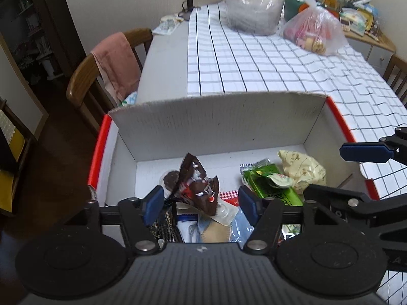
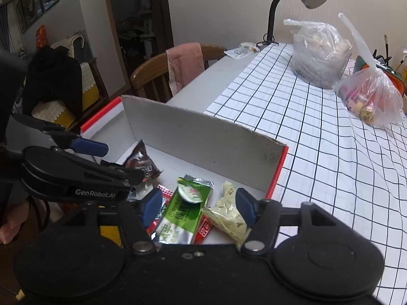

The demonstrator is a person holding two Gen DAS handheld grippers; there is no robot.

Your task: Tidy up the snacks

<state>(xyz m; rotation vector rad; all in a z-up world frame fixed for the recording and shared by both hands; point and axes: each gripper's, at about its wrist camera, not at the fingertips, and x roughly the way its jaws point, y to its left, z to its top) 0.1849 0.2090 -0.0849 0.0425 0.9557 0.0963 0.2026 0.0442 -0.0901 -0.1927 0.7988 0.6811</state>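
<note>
Snacks piled in a white cardboard box (image 1: 216,124) with red trim, both claws over it.

Left to right: left claw (image 1: 201,204) released, jaws spread, brown chocolate wrapper (image 1: 197,186) upright between the blue pads, not pinched as far as can be seen; it stands on the pile in the box. Next right, green packet (image 1: 269,184) with a small round lidded cup on it, then cream crinkled pouch (image 1: 302,169) at the box's right end. Right claw (image 2: 201,207) also released, jaws apart above the green packet and cream pouch, gripping nothing. Box sits on the counter (image 1: 254,63) with checked cloth; two plastic bags (image 1: 314,29) far behind; chair (image 1: 106,68) with pink towel left.
</note>
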